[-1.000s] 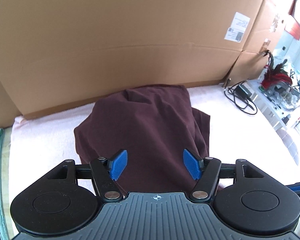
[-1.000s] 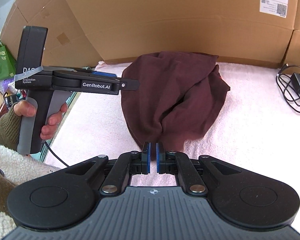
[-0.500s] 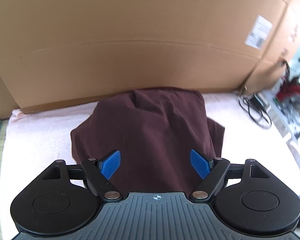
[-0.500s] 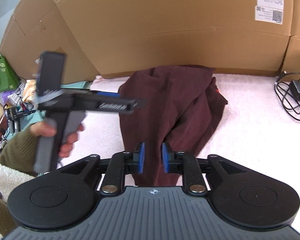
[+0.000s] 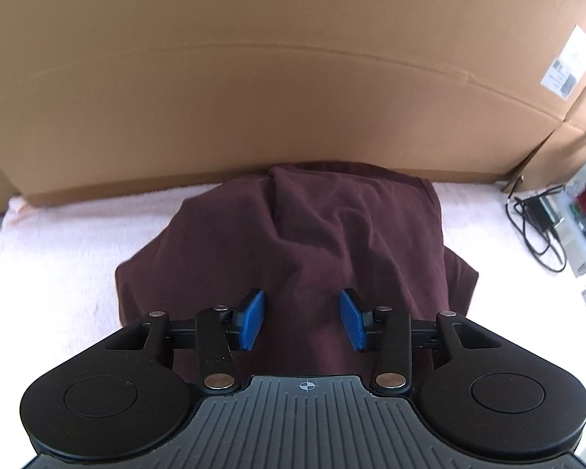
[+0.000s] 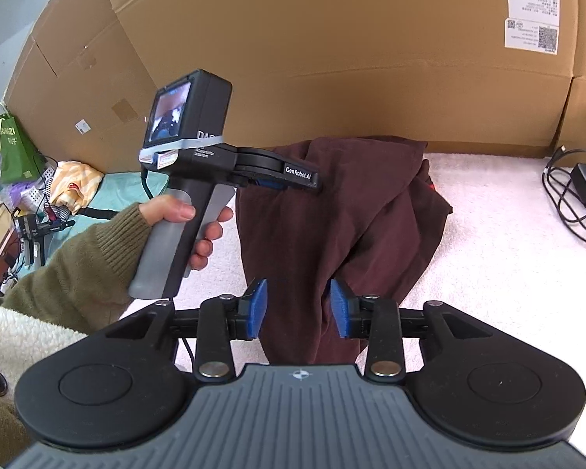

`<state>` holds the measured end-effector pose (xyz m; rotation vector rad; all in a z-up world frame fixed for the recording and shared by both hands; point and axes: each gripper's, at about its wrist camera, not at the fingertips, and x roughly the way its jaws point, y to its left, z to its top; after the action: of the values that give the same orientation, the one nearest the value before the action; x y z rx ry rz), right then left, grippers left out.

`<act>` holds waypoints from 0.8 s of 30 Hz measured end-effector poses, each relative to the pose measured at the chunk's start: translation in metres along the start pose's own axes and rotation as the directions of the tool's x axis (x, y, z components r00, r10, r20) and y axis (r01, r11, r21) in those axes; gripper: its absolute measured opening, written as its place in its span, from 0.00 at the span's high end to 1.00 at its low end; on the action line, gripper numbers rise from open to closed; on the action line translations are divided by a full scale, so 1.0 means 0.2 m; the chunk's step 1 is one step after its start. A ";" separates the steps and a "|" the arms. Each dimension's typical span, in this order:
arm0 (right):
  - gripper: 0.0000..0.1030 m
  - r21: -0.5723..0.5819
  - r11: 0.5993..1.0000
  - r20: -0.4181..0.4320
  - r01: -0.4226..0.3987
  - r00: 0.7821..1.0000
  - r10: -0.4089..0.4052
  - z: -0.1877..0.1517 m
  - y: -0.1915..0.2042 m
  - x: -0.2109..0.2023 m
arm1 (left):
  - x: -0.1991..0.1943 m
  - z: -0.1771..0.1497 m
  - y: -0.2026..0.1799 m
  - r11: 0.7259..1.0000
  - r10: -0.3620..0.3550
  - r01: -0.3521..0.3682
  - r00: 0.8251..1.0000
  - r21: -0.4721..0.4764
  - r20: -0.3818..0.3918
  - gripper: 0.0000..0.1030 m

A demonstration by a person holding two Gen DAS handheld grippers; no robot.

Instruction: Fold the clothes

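Note:
A dark maroon garment [image 5: 332, 234] lies bunched on a pale pink towel [image 5: 58, 254], its far end against a cardboard wall. My left gripper [image 5: 301, 318] hovers over the garment's near part. Its blue pads stand apart and are closing, with fabric below them and nothing pressed. In the right wrist view the garment [image 6: 332, 215] shows a long fold down its middle. My right gripper [image 6: 297, 306] is over the garment's near edge. Its jaws are opening, with cloth lying between the pads but not pinched. A hand [image 6: 183, 215] holds the left gripper's handle above the garment's left side.
A tall cardboard wall [image 5: 254, 97] closes off the back. A black charger with coiled cable [image 6: 582, 195] lies on the towel at the right. A teal cloth [image 6: 109, 191], a green bag [image 6: 11, 144] and clutter sit beyond the towel's left edge.
The right gripper's jaws went from shut to apart over the garment's near edge. The left gripper moved forward and lower over the garment, and its pads widened, then drew closer.

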<state>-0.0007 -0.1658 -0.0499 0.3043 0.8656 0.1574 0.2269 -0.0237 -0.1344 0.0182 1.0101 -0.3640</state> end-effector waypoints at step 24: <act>0.57 0.044 0.999 -0.003 0.030 1.000 -0.030 -0.01 -0.06 -0.01 | 0.01 -0.23 -0.32 0.956 -0.130 0.161 0.982 0.247 -0.138 0.84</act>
<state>-0.0024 -0.1771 -0.0540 0.3325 0.8764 0.1110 0.1704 -0.0760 -0.1500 0.2031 1.0812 -0.6343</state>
